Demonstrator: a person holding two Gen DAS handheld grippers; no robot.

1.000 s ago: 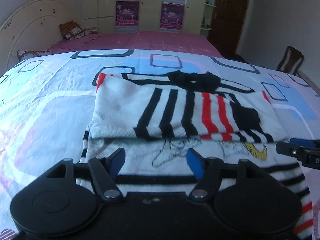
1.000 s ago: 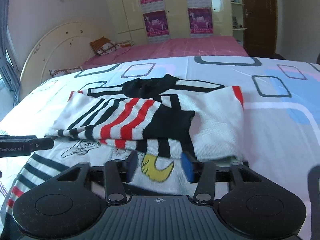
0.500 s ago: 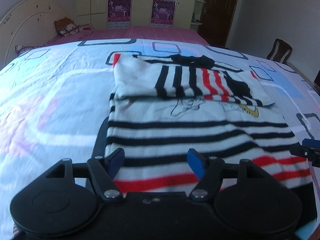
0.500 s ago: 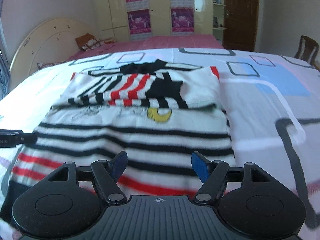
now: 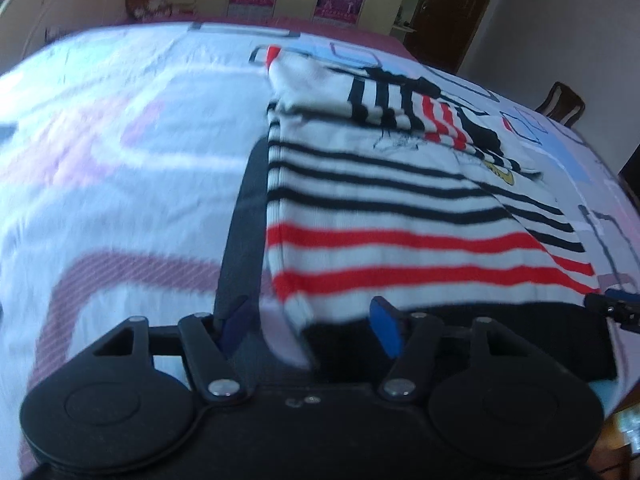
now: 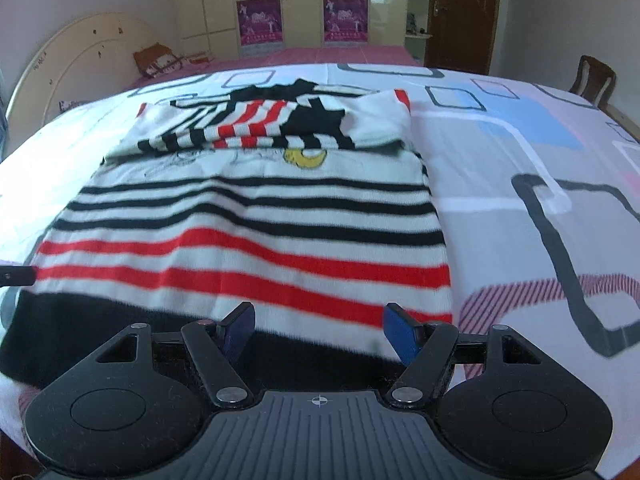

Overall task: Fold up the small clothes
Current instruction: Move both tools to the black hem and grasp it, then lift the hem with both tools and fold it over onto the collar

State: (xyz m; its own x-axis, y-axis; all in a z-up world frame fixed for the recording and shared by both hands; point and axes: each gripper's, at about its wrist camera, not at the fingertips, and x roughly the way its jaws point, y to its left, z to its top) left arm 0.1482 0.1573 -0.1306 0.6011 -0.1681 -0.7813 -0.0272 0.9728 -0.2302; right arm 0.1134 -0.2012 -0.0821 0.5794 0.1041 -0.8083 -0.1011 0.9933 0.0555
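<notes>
Ahead of both claws, a striped sweater (image 6: 248, 216) lies flat on a patterned bedspread (image 6: 520, 160), its long axis running straight away from the grippers: black hem band nearest, then red stripes, then black stripes, with the collar at the far end. Both sleeves are folded inward across the chest, forming a striped band across the far part of the garment, just beyond a yellow crescent shape on the front.

From the right wrist view, the right gripper (image 6: 318, 330) hangs at the near, hem end, its blue fingertips (image 6: 400, 336) spread wide apart with nothing pinched; the black hem band lies directly in front of and below them, and the sweater's right edge runs just right of the right-hand fingertip. Far to its left, at the hem's other corner, the tip of the other claw pokes into view.

From the left wrist view, which is tilted and blurred, the left gripper (image 5: 310, 326) is also spread and pinches nothing. The sweater's near left corner sits between its fingertips, with most of the garment reaching ahead and to the right. Off to the left of this claw is bare bedspread.
</notes>
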